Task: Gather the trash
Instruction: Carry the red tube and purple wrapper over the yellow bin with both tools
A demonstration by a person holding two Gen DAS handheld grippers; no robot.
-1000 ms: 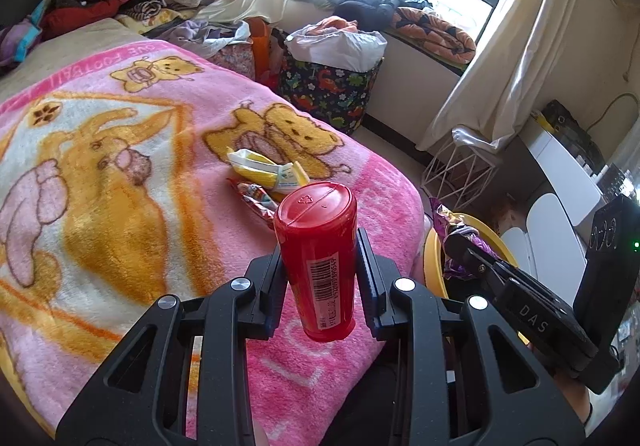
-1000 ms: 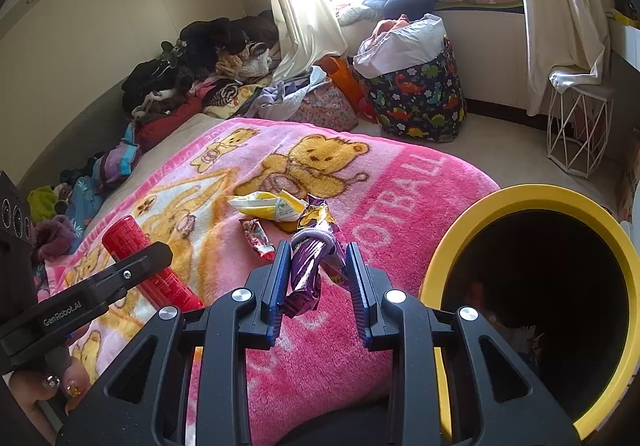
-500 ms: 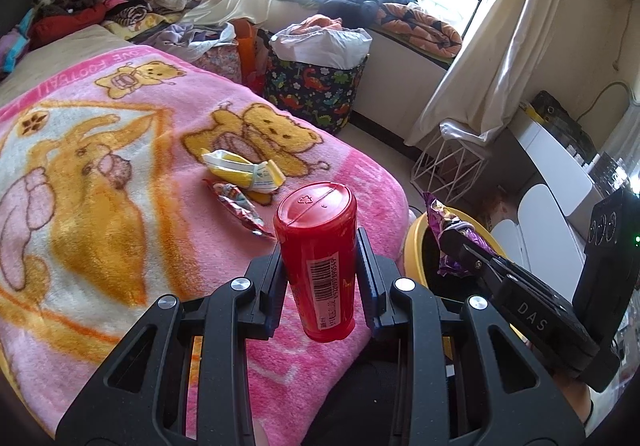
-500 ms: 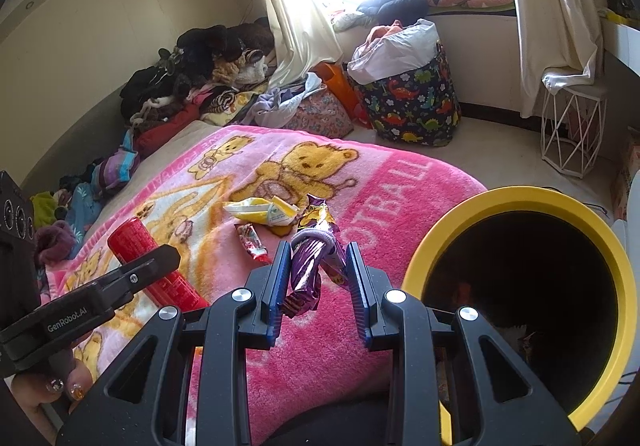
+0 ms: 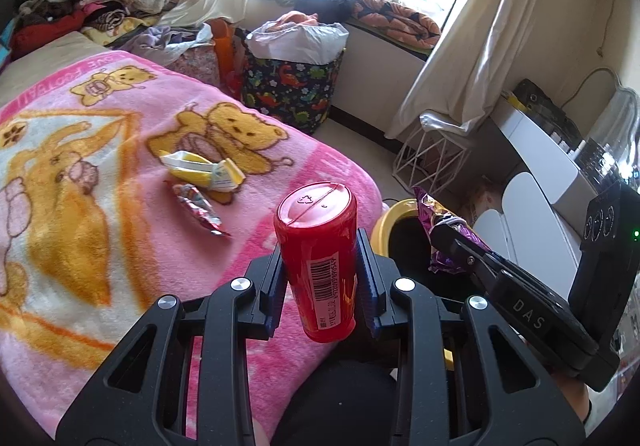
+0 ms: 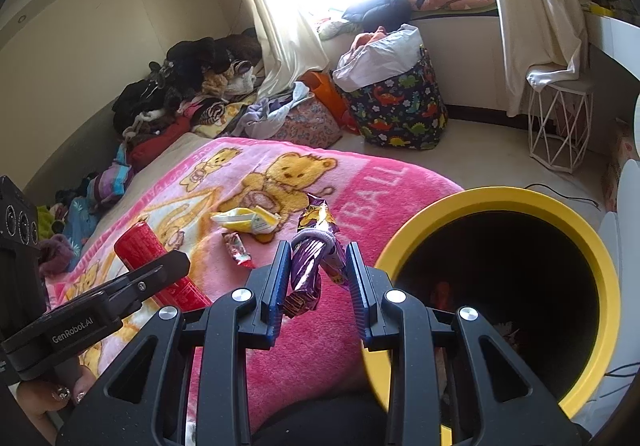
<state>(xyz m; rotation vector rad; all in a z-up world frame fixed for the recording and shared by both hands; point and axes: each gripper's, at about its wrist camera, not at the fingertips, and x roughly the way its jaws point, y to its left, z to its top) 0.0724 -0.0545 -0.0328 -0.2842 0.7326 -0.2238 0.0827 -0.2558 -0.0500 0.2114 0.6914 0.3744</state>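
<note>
Left gripper [image 5: 320, 278]: jaws closed partway on a red canister [image 5: 318, 258], pads pressed to both its sides. Canister stands nearly upright between them, flat lid on top, barcode label facing the camera.

Right gripper [image 6: 318, 278]: jaws closed partway around a purple snack wrapper [image 6: 310, 262], crumpled and bunched, a pale band looped around its middle. The wrapper hangs between the pads, its upper end sticking up past the fingertips; the left pad touches it, contact on the right pad is hard to tell.

Beyond both pairs of jaws, on the pink bear-print blanket [image 5: 120, 181] covering the bed: a yellow-and-white wrapper [image 5: 202, 175] and, just nearer to the jaws, a small red-and-silver wrapper [image 5: 198, 209]. Both lie flat, close to each other, apart from either gripper.

To the right of the right jaws, beside the bed edge: a yellow-rimmed bin [image 6: 496, 286], dark inside, mouth open towards the camera. From the left wrist view its rim shows just behind the right gripper's held wrapper.

Further out: dinosaur-print basket [image 6: 400, 113] on the floor under the window, white wire stool [image 6: 560, 125] by the curtain, clothes pile [image 6: 188, 89] at the far end of the bed.
</note>
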